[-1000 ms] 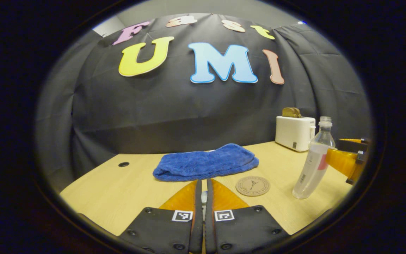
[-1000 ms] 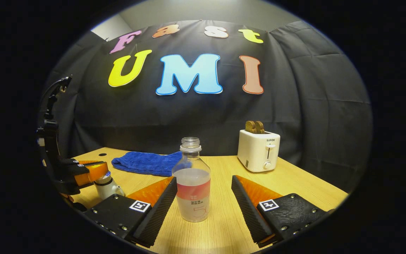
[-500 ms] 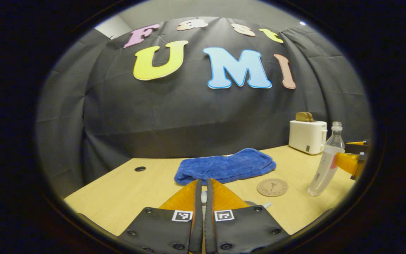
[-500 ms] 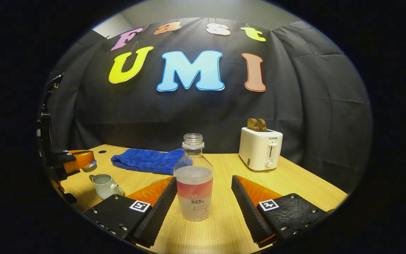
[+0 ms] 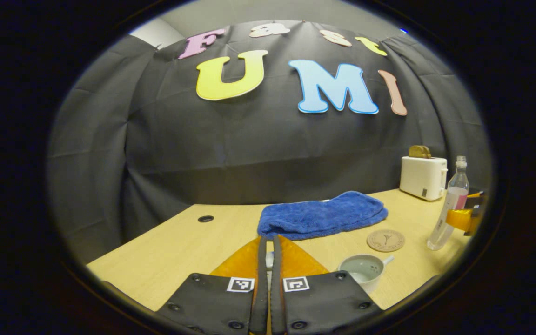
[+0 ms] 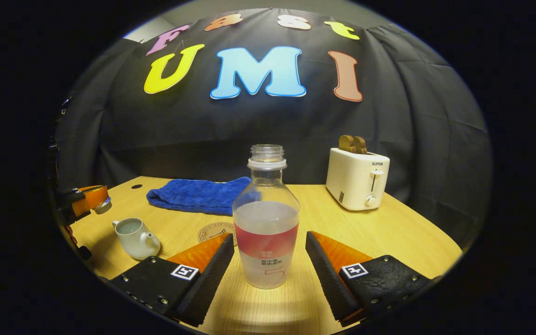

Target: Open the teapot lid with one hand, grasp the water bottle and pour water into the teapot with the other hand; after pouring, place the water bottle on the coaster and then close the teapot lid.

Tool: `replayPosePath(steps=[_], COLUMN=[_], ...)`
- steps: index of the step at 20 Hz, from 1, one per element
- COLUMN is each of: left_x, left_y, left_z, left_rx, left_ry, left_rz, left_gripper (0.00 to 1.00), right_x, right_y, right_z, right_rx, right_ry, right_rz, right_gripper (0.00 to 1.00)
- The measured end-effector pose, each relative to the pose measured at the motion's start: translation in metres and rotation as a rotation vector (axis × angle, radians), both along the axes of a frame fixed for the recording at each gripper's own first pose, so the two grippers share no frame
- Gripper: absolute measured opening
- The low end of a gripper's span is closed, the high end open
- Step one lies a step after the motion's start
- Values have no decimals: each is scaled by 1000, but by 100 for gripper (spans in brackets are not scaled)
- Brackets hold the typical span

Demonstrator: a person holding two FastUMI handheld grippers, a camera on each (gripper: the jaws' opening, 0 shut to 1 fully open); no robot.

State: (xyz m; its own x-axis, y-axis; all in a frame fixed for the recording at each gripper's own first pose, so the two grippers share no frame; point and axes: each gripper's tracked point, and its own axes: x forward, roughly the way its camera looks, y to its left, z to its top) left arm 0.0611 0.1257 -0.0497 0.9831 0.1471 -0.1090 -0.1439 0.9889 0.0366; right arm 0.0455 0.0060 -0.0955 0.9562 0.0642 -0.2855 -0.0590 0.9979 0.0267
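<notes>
A small white teapot (image 5: 365, 270) stands open on the wooden table (image 5: 175, 251), just right of my left gripper (image 5: 268, 239). That gripper is shut on the teapot lid (image 6: 103, 205), held above the table to the left of the teapot (image 6: 135, 237). An uncapped clear water bottle (image 6: 266, 228), partly filled and with a red label, stands upright between the fingers of my open right gripper (image 6: 269, 237); the fingers do not touch it. A round cork coaster (image 5: 385, 240) lies between teapot and bottle (image 5: 449, 209).
A folded blue towel (image 5: 322, 215) lies behind the coaster toward the wall. A white toaster (image 6: 358, 179) with bread in its slots stands at the back right. A cable hole (image 5: 205, 218) marks the table's far left.
The left gripper has carried the lid up and leftward off the teapot, which now stands open. The right gripper has moved closer so its open fingers flank the bottle.
</notes>
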Motion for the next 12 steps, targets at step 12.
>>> replayPosePath(steps=[12], left_x=[-3], left_y=[10], left_z=[-8], left_rx=[-37], left_ry=[12], left_rz=[11], left_gripper=[8], right_x=[9], right_y=[11], right_z=[11], right_rx=[-230], right_ry=[-46], right_rz=[47], right_gripper=[76])
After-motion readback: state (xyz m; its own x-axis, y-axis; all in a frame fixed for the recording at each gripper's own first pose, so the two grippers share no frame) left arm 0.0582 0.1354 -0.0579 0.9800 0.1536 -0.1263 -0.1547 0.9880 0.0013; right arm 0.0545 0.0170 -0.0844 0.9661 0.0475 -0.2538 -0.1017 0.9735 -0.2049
